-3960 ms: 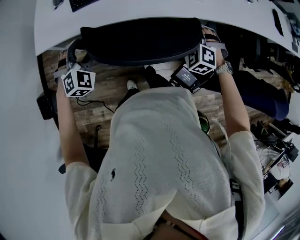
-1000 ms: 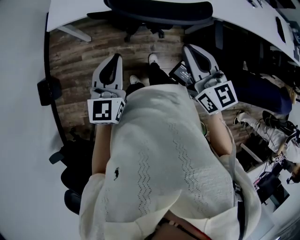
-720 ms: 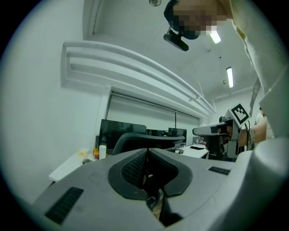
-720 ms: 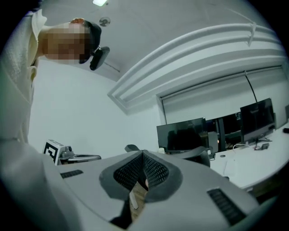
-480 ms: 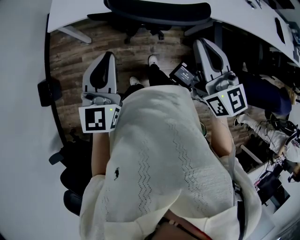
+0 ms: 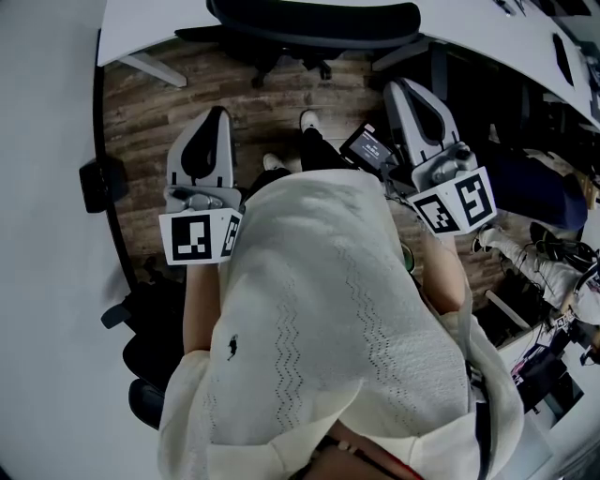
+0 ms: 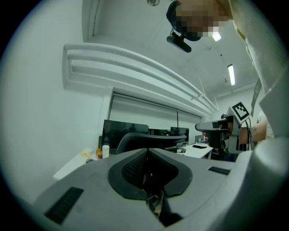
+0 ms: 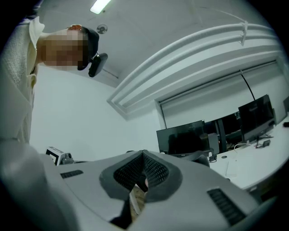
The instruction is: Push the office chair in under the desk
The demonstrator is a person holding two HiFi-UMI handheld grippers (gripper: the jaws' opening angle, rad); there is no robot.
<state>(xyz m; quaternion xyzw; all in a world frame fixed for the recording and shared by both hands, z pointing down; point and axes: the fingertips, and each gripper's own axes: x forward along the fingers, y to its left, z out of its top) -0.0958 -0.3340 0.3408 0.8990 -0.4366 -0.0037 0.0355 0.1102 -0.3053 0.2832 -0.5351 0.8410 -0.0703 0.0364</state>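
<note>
Since both grippers had backed off the backrest they pressed four seconds earlier, left gripper [image 6: 217, 114] and right gripper [image 6: 399, 88] sat with jaws together, empty, and the office chair [image 6: 314, 21] stood well ahead of the jaws, tucked under the worktop [image 6: 148, 24], so the push looked done.

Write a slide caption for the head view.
Office chair tucked in at the desk; left gripper and right gripper, both shut and empty, held clear of it.

wear: cream knit top [image 6: 319, 309], zigzag ribs, small dark emblem | left hand-held gripper [image 6: 218, 114], right hand-held gripper [image 6: 399, 87]: grey, marker cubes [image 6: 197, 238]
</note>
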